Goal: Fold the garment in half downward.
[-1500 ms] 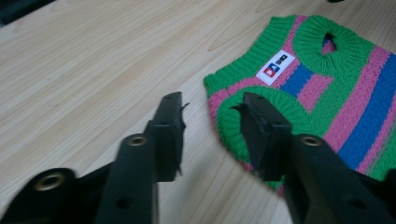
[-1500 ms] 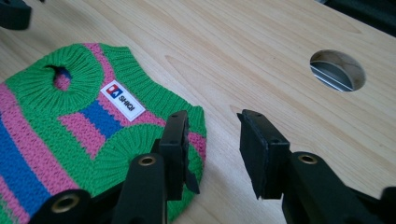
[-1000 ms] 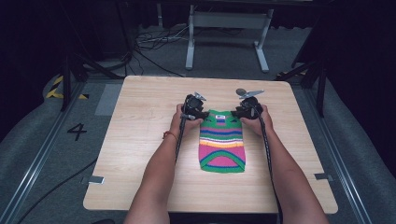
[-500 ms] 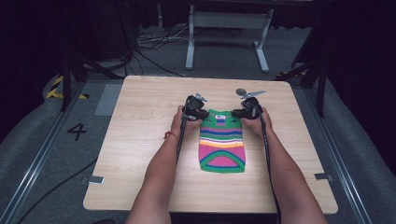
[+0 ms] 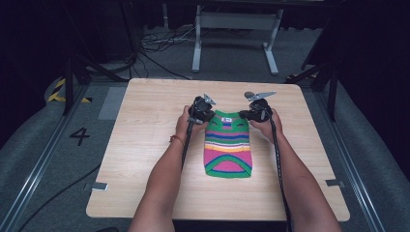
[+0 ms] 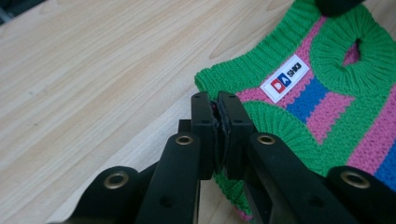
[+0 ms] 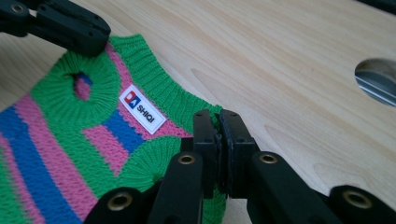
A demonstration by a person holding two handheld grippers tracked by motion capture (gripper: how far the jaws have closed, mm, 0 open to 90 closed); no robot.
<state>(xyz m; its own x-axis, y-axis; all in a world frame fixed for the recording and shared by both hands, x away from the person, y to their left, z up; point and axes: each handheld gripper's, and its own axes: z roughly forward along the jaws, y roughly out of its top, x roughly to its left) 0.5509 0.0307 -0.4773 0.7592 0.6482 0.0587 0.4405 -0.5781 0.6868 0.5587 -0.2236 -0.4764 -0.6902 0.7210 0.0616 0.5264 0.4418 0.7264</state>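
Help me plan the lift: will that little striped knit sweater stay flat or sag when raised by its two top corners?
The sweater is soft ribbed knit, so it will probably droop between the left gripper and right gripper. It looks small and light. The coarse ribbing should resist slipping from the closed jaws.

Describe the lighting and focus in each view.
High view: table evenly lit, surroundings dark, striped sweater slightly soft. Left gripper view: knit and white label sharp, jaw bases near the lens blurred. Right gripper view: bright glare on the wood at far right, label legible.
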